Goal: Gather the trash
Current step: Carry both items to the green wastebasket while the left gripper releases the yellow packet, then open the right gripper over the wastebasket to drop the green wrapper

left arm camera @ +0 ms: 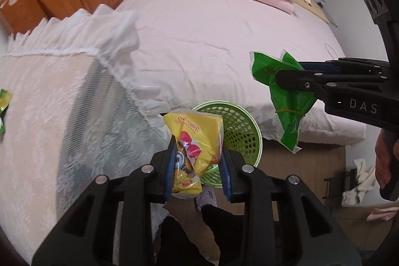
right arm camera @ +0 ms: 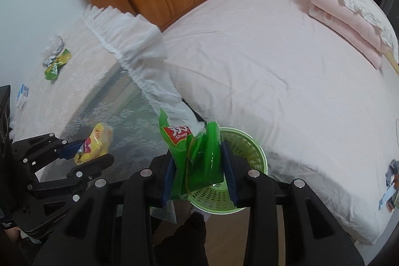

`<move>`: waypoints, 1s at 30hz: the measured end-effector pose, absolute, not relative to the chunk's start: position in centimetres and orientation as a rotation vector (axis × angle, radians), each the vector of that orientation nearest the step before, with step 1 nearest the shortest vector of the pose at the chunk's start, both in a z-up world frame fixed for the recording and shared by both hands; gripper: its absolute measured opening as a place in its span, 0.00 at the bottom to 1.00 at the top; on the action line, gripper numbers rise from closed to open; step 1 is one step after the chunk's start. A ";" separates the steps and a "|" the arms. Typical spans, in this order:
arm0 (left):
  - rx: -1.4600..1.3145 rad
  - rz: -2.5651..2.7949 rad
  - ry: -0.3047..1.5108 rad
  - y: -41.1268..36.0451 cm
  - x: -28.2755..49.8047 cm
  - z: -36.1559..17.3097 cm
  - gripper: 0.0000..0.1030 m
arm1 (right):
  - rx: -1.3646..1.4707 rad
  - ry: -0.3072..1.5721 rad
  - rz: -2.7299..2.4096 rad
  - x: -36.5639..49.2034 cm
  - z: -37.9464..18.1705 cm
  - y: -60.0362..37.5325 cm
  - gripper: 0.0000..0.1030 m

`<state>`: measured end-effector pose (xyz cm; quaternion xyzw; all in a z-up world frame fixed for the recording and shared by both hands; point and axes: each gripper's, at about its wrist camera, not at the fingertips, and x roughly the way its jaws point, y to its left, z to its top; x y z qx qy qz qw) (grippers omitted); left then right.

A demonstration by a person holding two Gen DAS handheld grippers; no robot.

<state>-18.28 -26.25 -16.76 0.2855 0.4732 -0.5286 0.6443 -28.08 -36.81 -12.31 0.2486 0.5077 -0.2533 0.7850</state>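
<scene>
Beside bed (left arm camera: 199, 41), green wrapper (right arm camera: 197, 161) clamped in right hand-held gripper (right arm camera: 199, 173).

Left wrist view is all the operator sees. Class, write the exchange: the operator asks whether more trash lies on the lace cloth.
Observer: Yes. A crumpled silver wrapper lies against the green-yellow wrapper on the lace cloth.
Operator: Anything more there?
Observer: A small blue-and-white carton lies apart from them, near the cloth's edge.
Operator: And the green bag?
Observer: The right gripper holds the green bag, which shows a red label.
</scene>
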 end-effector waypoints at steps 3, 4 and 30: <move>0.689 -1.233 1.080 -28.2 -20.0 -17.2 0.29 | 0.563 1.102 -0.578 -30.6 -13.3 -38.3 0.35; 0.697 -1.239 1.076 -28.7 -20.4 -17.2 0.29 | 0.570 1.101 -0.586 -31.3 -13.5 -38.5 0.35; 0.702 -1.220 0.958 -29.0 -21.6 -13.1 0.92 | 0.649 1.137 -0.595 -34.3 -17.4 -41.0 0.37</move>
